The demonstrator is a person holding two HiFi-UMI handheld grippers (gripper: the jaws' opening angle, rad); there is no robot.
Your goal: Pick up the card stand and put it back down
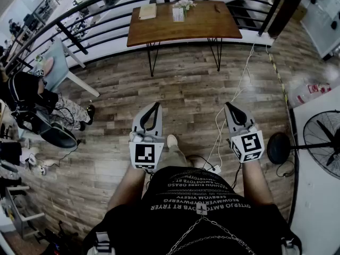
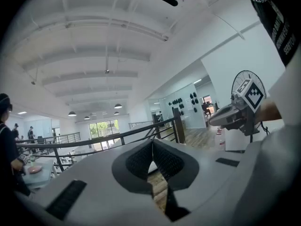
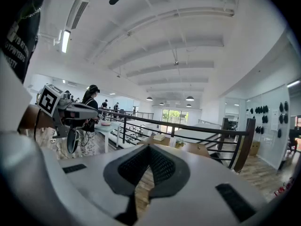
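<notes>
The card stand point(image 1: 178, 14) is a small white upright card on the brown wooden table point(image 1: 202, 28) by the railing, far ahead of both grippers. Next to it stands a little plant point(image 1: 186, 4). My left gripper point(image 1: 154, 108) and right gripper point(image 1: 229, 108) hang side by side over the wood floor, well short of the table, pointing toward it. Both are shut with nothing between the jaws. In the left gripper view the pads meet at the left gripper's point(image 2: 152, 144) tip. The right gripper point(image 3: 148, 147) looks the same in its own view, with the table point(image 3: 195, 149) beyond.
A tan pad point(image 1: 147, 11) and a small brown object point(image 1: 217, 7) also lie on the table. A black railing point(image 1: 106, 23) runs behind it. A standing fan point(image 1: 323, 141) is at the right, a cable point(image 1: 240, 86) crosses the floor, and a seated person point(image 1: 32, 97) is at the left.
</notes>
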